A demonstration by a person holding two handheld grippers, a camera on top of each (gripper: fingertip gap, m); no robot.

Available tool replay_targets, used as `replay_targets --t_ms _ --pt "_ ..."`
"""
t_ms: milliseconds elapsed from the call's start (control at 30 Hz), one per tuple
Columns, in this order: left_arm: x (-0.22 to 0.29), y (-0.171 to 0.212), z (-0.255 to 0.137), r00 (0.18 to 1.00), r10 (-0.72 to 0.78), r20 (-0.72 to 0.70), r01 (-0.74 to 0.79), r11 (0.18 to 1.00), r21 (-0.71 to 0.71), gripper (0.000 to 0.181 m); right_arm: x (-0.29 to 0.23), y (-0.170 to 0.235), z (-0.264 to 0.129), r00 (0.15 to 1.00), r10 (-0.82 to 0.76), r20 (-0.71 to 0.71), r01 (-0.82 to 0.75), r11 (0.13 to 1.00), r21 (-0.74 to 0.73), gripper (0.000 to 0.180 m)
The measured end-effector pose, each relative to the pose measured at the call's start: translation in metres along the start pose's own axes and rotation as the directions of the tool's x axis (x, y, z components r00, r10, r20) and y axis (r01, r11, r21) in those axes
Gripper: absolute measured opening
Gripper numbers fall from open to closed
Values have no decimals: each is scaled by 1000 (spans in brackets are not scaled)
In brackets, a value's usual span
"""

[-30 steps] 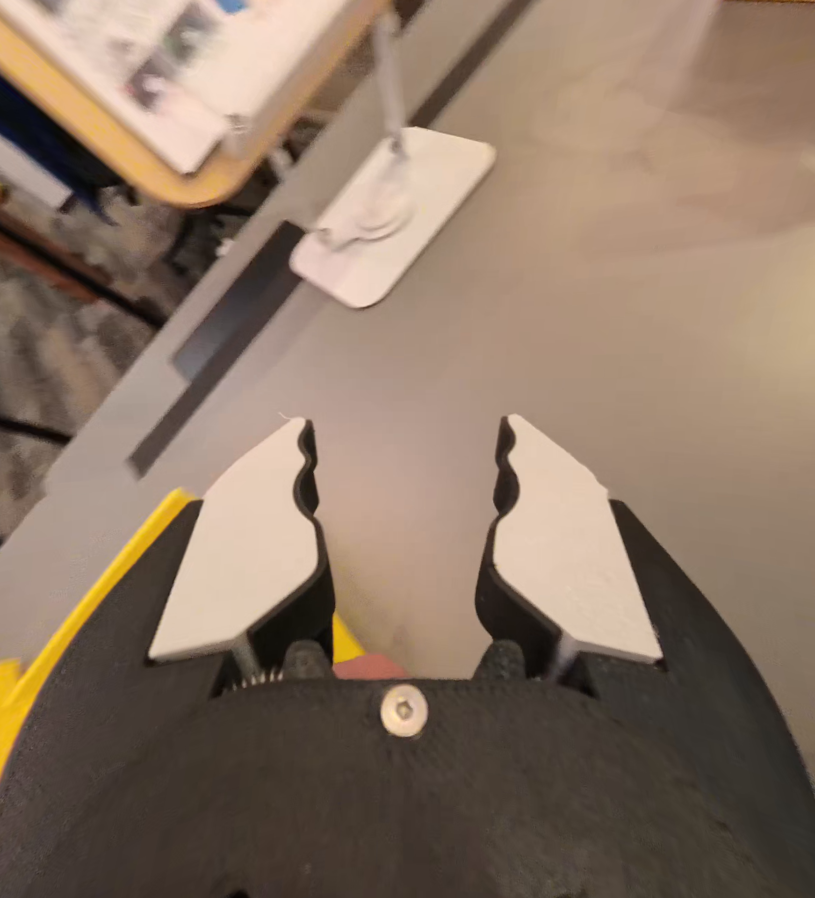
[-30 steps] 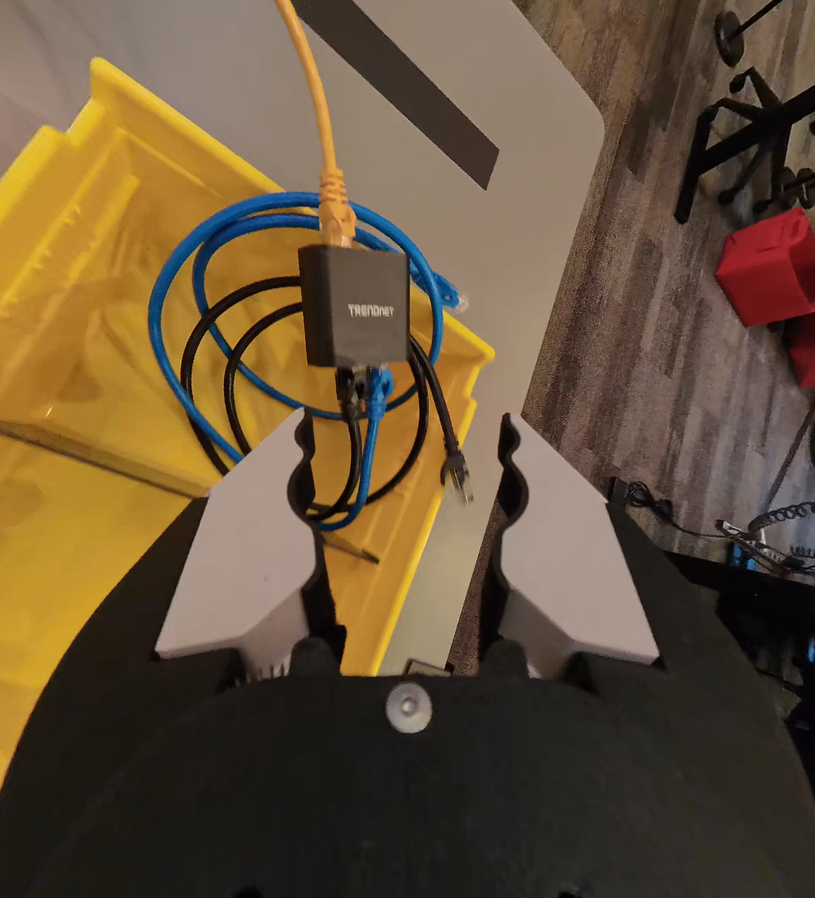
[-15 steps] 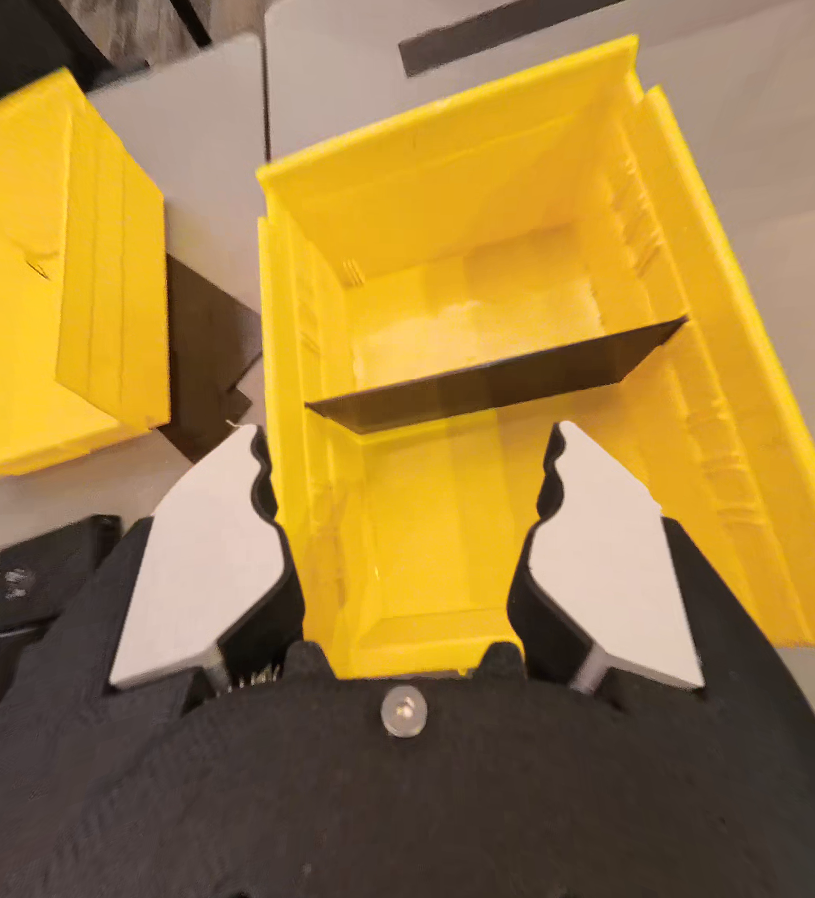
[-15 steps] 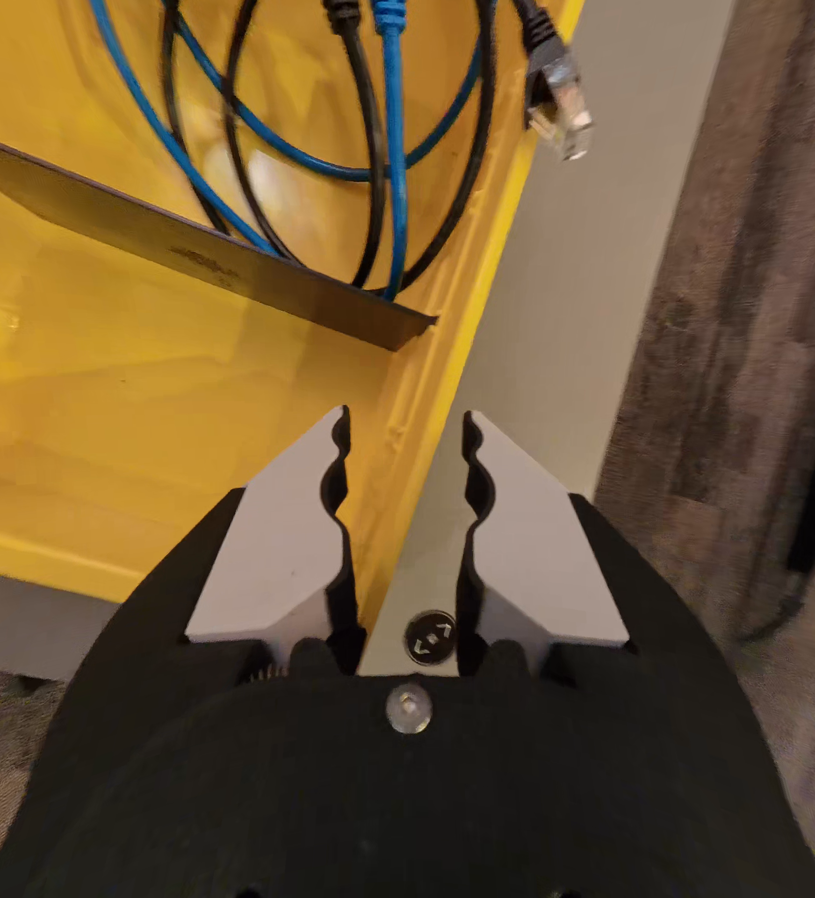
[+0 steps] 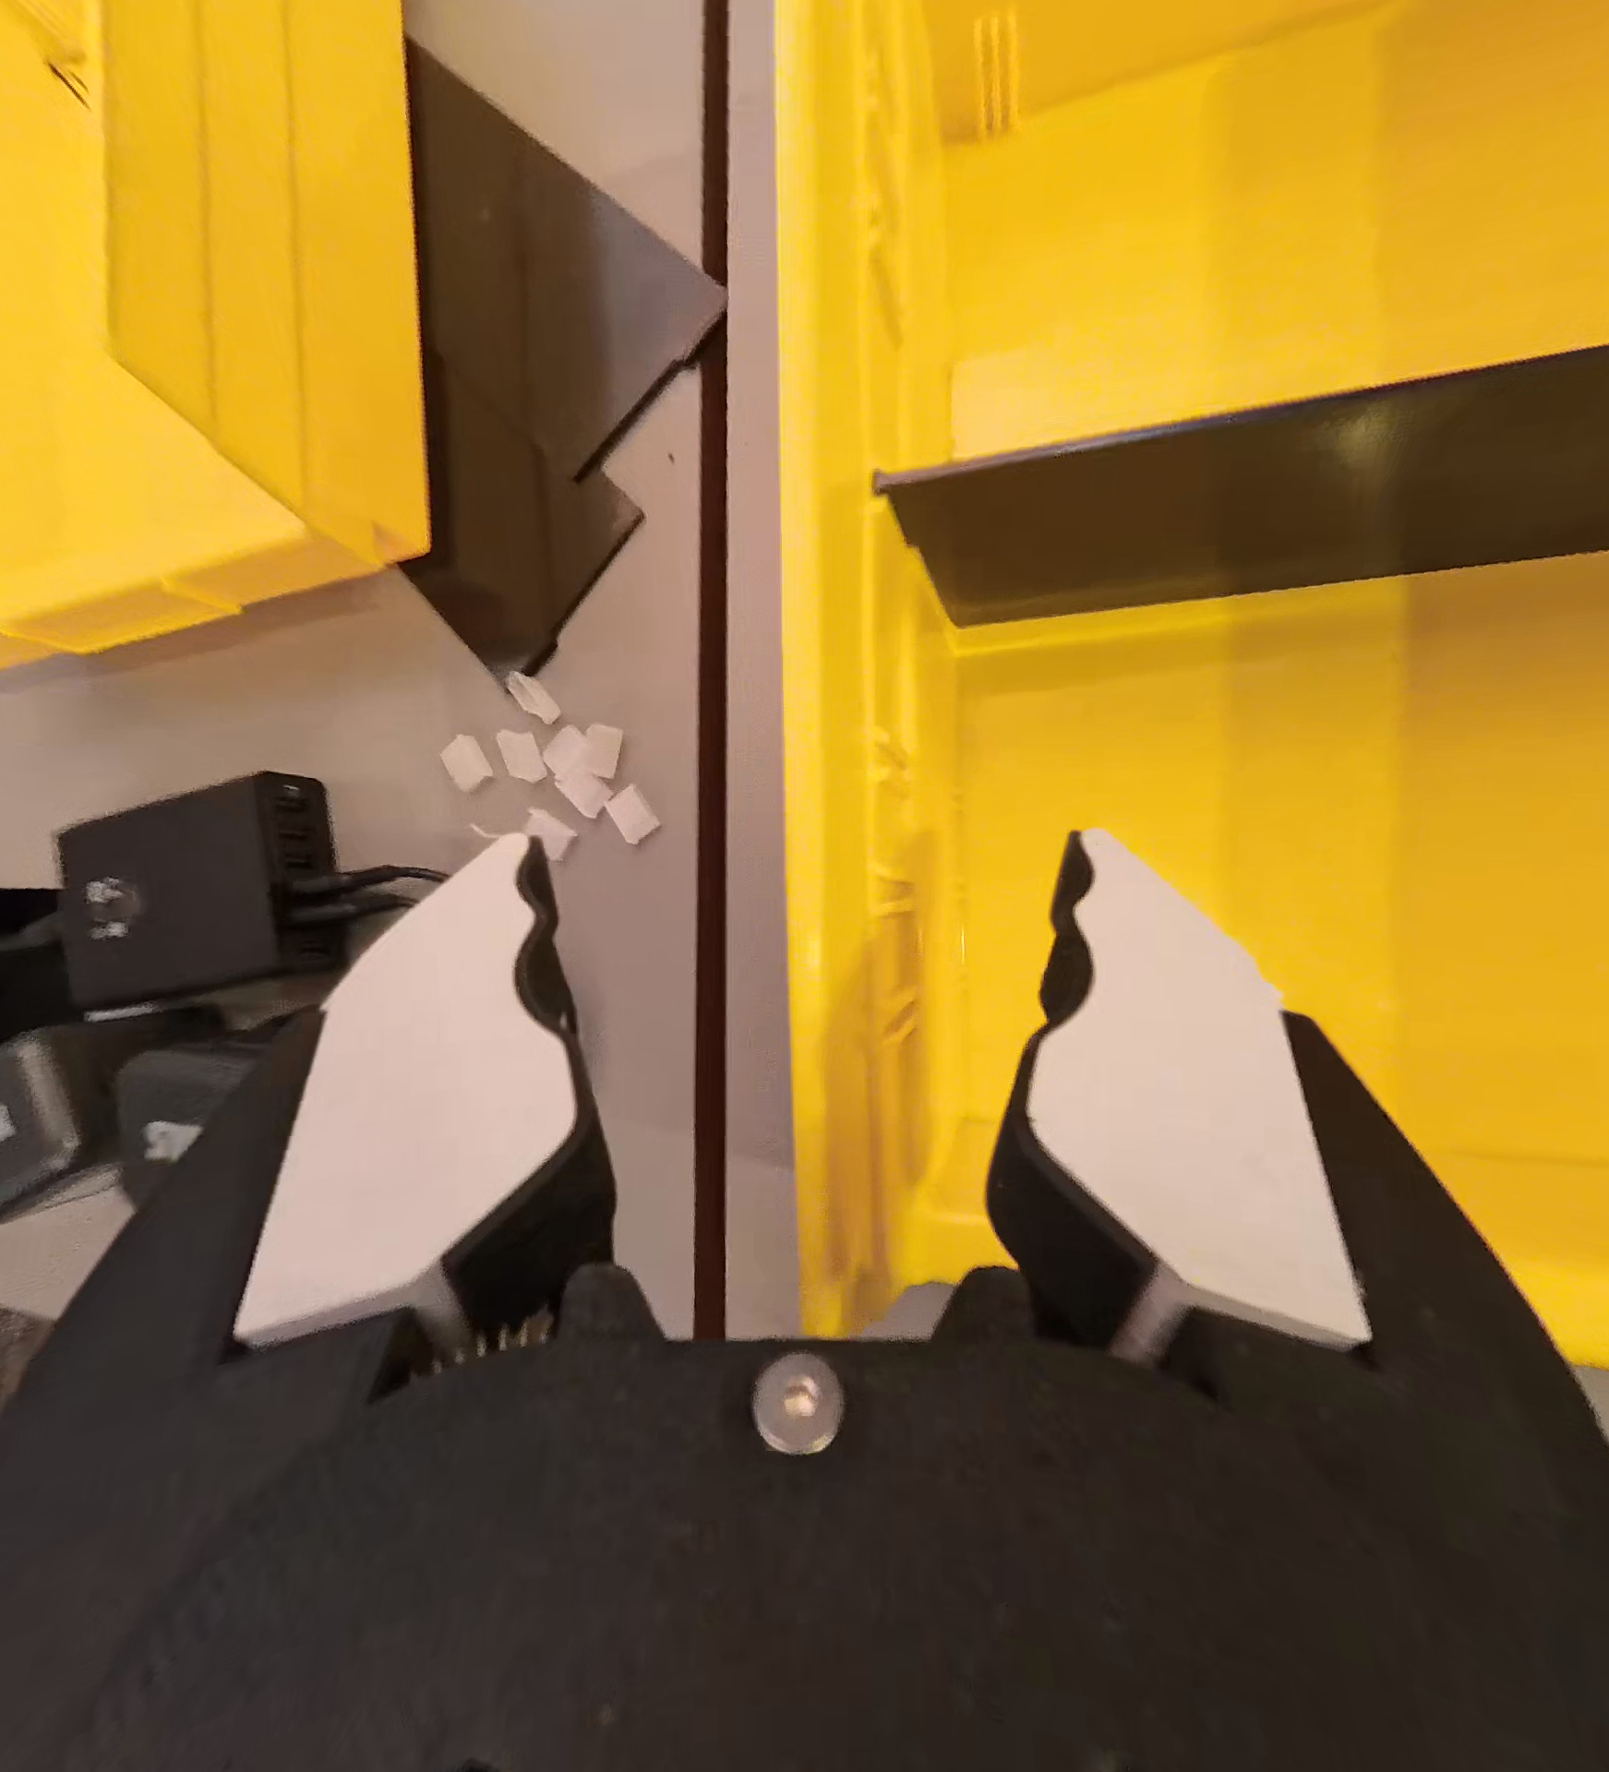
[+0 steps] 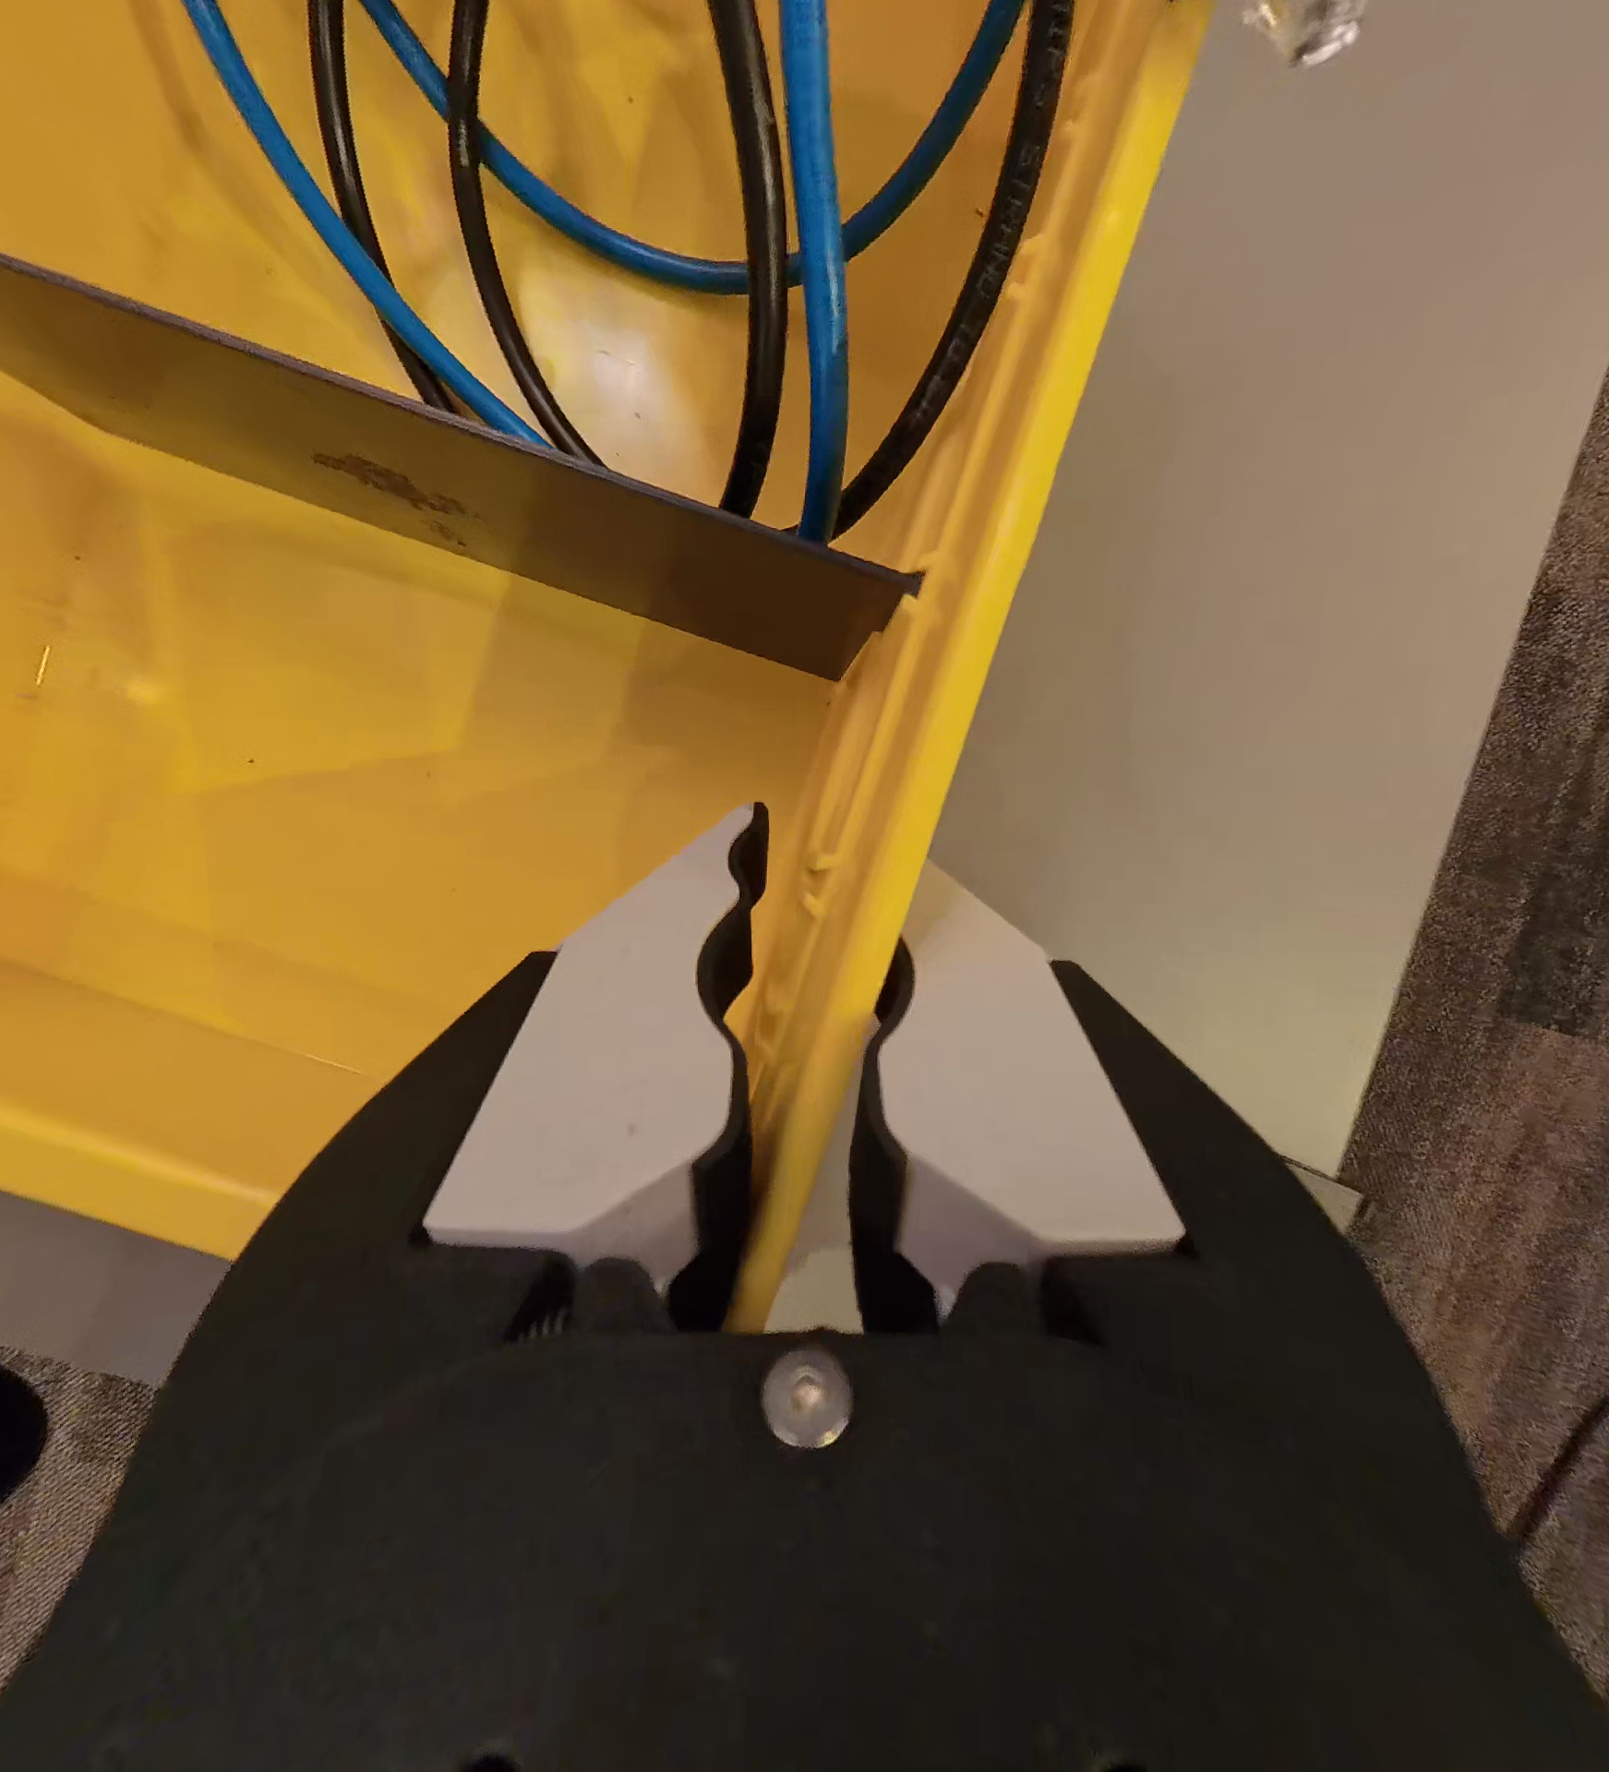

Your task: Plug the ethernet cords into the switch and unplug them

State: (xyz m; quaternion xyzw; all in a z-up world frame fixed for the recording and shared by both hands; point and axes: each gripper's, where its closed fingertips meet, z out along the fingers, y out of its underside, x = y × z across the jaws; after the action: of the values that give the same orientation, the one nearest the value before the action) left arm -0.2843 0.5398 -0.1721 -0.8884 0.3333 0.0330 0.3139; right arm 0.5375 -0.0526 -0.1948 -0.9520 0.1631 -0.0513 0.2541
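**Q:** Grey counter [image 5: 589, 959] and carpeted floor [image 6: 1548, 863]: is that the whole setting?

**A:** Mostly. From the right wrist view, a yellow bin [image 6: 254, 815] sits near the counter's edge, with mottled grey carpet beyond. A dark divider [image 6: 493, 518] splits the bin into two compartments.

**Q:** Where are the ethernet cords?

**A:** A blue cord [image 6: 819, 316] and a black cord [image 6: 762, 240] loop in the far compartment, behind the divider. Their upper parts are cut off by the frame, and the switch is out of view. One clear plug [image 6: 1299, 29] shows at the top edge, just outside the bin wall, partly cropped.

**Q:** What is the right gripper [image 6: 815, 968] doing?

**A:** Its jaws are pinched onto the bin's right wall, one finger inside the near compartment, one outside. The outer fingertip is hidden behind the rim.

**Q:** And the left gripper [image 5: 800, 863]?

**A:** Its jaws stand wide apart, holding nothing, above the bin's left wall [image 5: 839, 671]. A second yellow bin [image 5: 158, 336] lies further left, cropped. Small white paper scraps [image 5: 570, 777] are scattered on the counter. Blurry black boxes [image 5: 186, 911] sit at the left edge; what they are is unclear.
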Motion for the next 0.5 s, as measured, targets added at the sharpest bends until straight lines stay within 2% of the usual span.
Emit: replay_targets --t_ms 33,67,167,233,500 --pt "2 5 4 999 -15 -42 14 1000 -18 90 -5 -2 1 1000 0 10 0 1000 3 13" --pt "7 9 8 996 -24 -90 21 999 -29 79 -10 -4 2 1000 1 20 -1 1000 7 14" --pt "14 8 7 981 -23 -193 22 1000 -5 25 -29 -12 6 999 7 52 -9 1000 22 15" --pt "21 7 6 962 -42 -270 42 999 -4 6 -46 -19 9 996 7 83 -11 999 41 20" --pt "27 -1 -6 940 -79 -331 114 990 89 4 -128 -51 25 986 -54 156 37 994 106 35"
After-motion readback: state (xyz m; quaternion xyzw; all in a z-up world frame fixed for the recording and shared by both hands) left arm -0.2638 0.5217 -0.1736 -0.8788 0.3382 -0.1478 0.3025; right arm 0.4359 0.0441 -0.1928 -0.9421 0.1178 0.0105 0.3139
